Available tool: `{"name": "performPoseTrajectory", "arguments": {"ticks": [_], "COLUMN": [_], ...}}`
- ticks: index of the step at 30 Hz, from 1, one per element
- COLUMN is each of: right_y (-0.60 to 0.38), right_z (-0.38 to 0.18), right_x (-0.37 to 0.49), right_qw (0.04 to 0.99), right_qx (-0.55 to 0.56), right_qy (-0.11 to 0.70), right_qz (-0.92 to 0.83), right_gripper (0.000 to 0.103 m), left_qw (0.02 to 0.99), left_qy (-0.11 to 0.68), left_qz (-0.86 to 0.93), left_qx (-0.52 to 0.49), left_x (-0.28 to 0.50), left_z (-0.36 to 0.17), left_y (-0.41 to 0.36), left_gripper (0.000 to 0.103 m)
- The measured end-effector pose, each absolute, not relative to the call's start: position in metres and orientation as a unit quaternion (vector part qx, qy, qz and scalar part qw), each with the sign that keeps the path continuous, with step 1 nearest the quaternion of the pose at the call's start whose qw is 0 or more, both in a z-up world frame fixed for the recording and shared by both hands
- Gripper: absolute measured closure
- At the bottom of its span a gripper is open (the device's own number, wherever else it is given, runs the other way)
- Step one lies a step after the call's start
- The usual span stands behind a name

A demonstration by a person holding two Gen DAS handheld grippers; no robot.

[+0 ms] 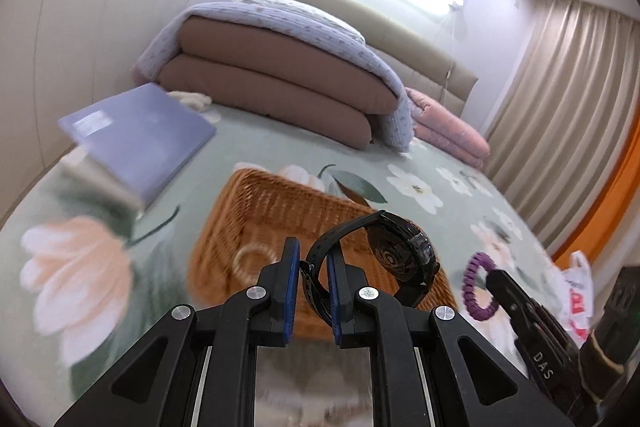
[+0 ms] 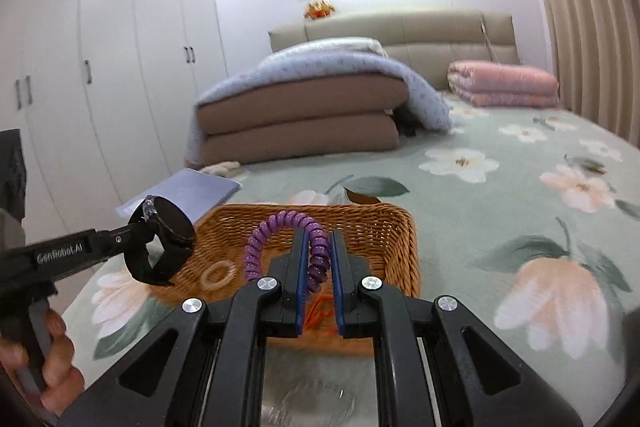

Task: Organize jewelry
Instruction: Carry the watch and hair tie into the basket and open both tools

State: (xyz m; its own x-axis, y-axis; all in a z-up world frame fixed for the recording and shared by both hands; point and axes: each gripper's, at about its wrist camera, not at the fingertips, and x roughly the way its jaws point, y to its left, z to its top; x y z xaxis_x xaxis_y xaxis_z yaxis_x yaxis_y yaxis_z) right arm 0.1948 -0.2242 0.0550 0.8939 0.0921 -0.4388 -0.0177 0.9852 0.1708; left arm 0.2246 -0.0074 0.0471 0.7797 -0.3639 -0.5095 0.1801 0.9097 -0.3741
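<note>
Both claws are busy over the bed right now. The left gripper (image 1: 313,267) is clamped on the strap of a black watch (image 1: 400,255), with the round case sticking up and to the right of the blue pads. You can see the same watch from the right wrist camera, hanging off the left claw at the left side, with a hand (image 2: 52,355) squeezing the handle below it.

The right gripper (image 2: 319,259) is closed on a purple spiral hair tie (image 2: 280,227); one side of the loop is pinched between the pads and the rest arches up and to the left.

Just past both claws sits a wicker basket (image 2: 384,227) on the green flowered bedspread (image 2: 500,195). Inside the basket there's a pale ring (image 2: 218,274), looks like a bangle but it's blurry, and some orange thread-like stuff (image 2: 320,311) near the front that I can't make out. Watch and hair tie are both held in the air, near the basket's front edge, not inside it.

Left of the basket and a bit farther there's a flat bluish box (image 1: 140,135). Far side of the bed has a stack of folded brown quilts (image 2: 300,115) under a light purple blanket, and a folded pink quilt (image 2: 504,83) to the right.
</note>
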Motion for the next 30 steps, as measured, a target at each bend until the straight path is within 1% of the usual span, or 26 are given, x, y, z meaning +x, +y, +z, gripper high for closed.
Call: {"name": "performPoseTrajectory", "arguments": {"ticks": [6,12,16,19,21,23,24,25,26,29,30], "right_y": [-0.237,-0.241,-0.236,-0.241,-0.246,-0.251,-0.252,-0.252,-0.251,-0.245,-0.244], "right_z": [0.015,-0.006,-0.010,-0.011,-0.010,-0.009,-0.009,-0.008,-0.007,-0.006,-0.006], "right_x": [0.229,0.235,0.235,0.234,0.232,0.231,0.230,0.229,0.229,0.229,0.228], "right_qw": [0.957,0.948,0.950,0.950,0.948,0.946,0.946,0.947,0.948,0.951,0.952], "right_qx": [0.090,0.102,0.082,0.094,0.110,0.129,0.134,0.132,0.130,0.116,0.113], "right_qy": [0.275,0.300,0.301,0.297,0.297,0.295,0.292,0.290,0.289,0.287,0.285], "right_qz": [0.026,0.023,0.011,0.014,0.018,0.031,0.034,0.032,0.032,0.025,0.023], "right_gripper": [0.090,0.090,0.090,0.090,0.086,0.085,0.084,0.082,0.080,0.074,0.073], "left_qw": [0.923,0.916,0.914,0.915,0.913,0.913,0.915,0.920,0.923,0.930,0.931], "left_qy": [0.321,0.365,0.372,0.370,0.369,0.359,0.348,0.336,0.328,0.310,0.310], "left_qz": [-0.153,-0.124,-0.124,-0.124,-0.131,-0.147,-0.153,-0.154,-0.153,-0.152,-0.153], "left_qx": [-0.147,-0.115,-0.108,-0.103,-0.112,-0.127,-0.132,-0.131,-0.129,-0.121,-0.121], "left_x": [0.277,0.292,0.292,0.292,0.291,0.290,0.287,0.283,0.280,0.274,0.273], "left_z": [0.015,-0.008,-0.016,-0.019,-0.020,-0.018,-0.014,-0.009,-0.006,0.000,0.000], "left_y": [-0.041,-0.050,-0.054,-0.055,-0.053,-0.051,-0.048,-0.047,-0.047,-0.048,-0.048], "left_gripper": [0.090,0.090,0.090,0.089,0.082,0.075,0.068,0.064,0.057,0.056,0.056]}}
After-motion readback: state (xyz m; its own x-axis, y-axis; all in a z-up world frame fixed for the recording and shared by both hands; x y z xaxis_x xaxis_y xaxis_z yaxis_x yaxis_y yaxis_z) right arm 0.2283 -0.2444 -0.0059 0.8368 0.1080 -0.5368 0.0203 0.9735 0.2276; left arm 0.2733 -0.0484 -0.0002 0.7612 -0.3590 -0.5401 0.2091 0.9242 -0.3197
